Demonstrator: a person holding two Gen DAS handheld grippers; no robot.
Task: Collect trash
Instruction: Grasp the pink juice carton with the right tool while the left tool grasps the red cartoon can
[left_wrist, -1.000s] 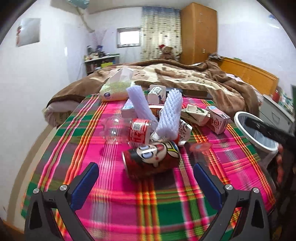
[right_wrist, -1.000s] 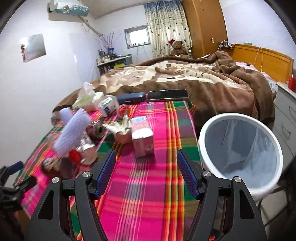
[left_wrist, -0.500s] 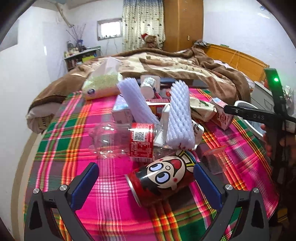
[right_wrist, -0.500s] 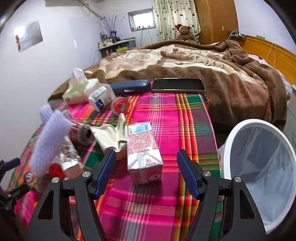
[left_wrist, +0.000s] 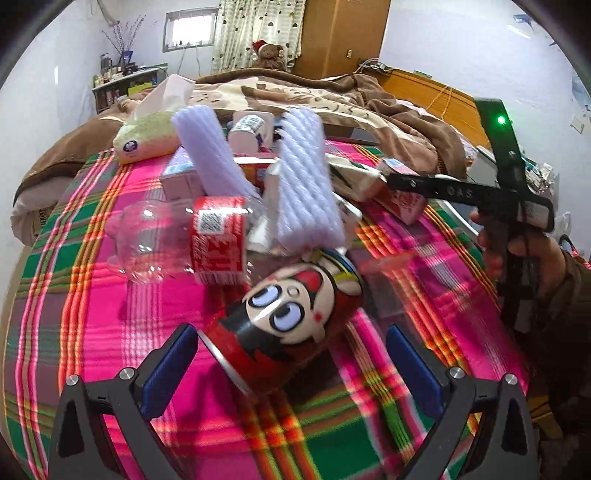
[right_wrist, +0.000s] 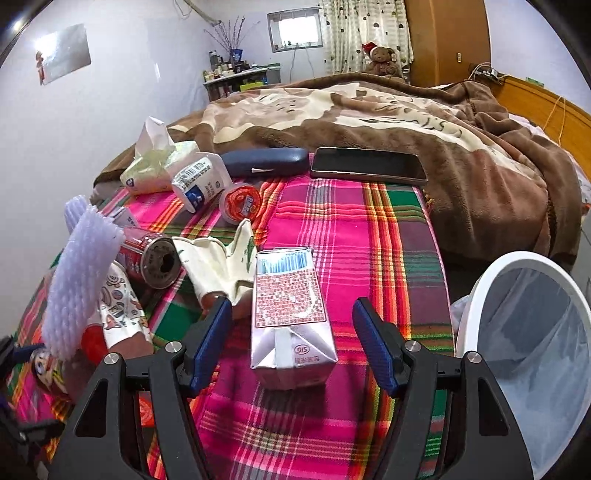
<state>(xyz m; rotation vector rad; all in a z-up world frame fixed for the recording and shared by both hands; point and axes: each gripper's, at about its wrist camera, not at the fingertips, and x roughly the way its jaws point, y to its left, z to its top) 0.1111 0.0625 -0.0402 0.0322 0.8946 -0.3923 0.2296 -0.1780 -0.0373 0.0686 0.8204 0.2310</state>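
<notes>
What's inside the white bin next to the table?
The white bin has a thin clear bag lining it. No trash shows in the part we can see. Its bottom is cut off by the picture's edge.

White-walled bedroom, bed (right_wrist: 388, 122) under brown blanket, wooden wardrobe (right_wrist: 447, 40) behind bed, curtained daylit window (right_wrist: 295, 31) left of wardrobe, cluttered shelf (right_wrist: 240, 79) below window.

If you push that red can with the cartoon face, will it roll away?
Probably, yes. The red can lies on its side on the plaid cloth, so a sideways nudge should roll it. It's likely empty, so light. The open left gripper straddles it, not touching.
</notes>
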